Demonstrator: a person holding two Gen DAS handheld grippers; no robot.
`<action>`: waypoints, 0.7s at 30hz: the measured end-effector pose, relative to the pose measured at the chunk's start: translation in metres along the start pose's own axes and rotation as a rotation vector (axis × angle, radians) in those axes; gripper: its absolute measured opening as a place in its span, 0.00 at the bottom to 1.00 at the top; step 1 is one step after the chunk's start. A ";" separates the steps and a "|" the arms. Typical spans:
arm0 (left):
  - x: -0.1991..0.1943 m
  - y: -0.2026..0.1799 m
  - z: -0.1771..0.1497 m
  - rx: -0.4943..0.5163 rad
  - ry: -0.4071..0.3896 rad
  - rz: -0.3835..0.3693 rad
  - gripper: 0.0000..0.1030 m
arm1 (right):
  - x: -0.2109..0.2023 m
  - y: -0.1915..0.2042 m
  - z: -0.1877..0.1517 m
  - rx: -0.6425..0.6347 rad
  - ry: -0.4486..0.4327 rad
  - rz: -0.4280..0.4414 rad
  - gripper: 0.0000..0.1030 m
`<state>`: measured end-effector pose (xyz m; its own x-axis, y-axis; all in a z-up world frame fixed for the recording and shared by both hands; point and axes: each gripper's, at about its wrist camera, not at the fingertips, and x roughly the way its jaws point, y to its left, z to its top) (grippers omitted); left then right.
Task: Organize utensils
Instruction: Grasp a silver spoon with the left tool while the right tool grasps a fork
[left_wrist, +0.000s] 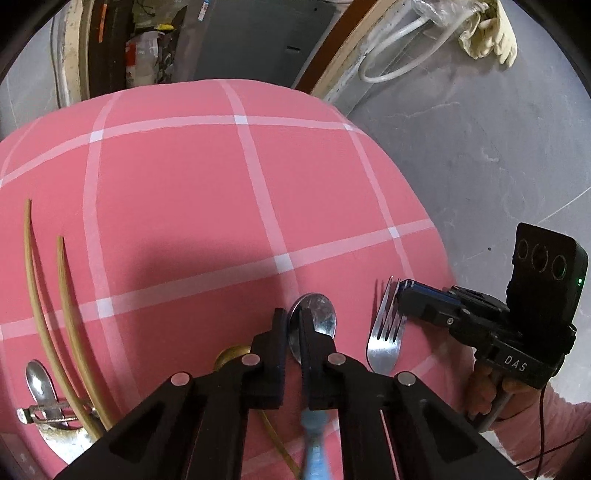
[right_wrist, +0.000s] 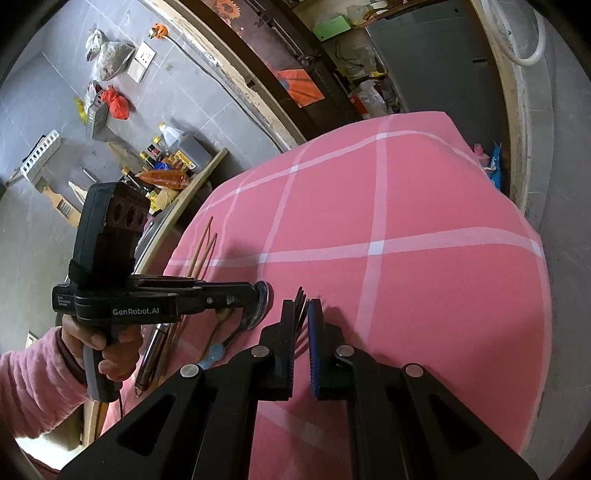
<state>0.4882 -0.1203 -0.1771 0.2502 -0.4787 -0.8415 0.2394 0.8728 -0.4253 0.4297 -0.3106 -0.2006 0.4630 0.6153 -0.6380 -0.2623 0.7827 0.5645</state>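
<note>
The left gripper (left_wrist: 293, 325) is clamped on the blue-handled spoon (left_wrist: 314, 314), bowl forward, above the near edge of the pink checked table (left_wrist: 184, 184). The right gripper (right_wrist: 301, 314) is closed on the fork (left_wrist: 384, 332) near its tines. Chopsticks (left_wrist: 48, 302) lie at the left edge. Risk: both grips sit off-centre on smooth metal, so either utensil may pivot or slip during transfer.
</note>
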 end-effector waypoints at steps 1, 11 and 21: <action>-0.001 0.002 -0.001 -0.010 0.003 -0.009 0.05 | -0.001 0.000 -0.001 0.004 -0.002 0.000 0.06; -0.015 -0.005 -0.011 -0.035 -0.020 -0.050 0.02 | -0.019 0.001 -0.012 0.022 -0.023 -0.025 0.06; -0.047 -0.026 -0.023 0.046 -0.143 0.122 0.02 | -0.053 0.020 -0.024 0.002 -0.144 -0.111 0.04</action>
<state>0.4484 -0.1186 -0.1342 0.4095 -0.3811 -0.8289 0.2408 0.9215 -0.3047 0.3794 -0.3258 -0.1679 0.6055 0.5052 -0.6149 -0.2014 0.8448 0.4958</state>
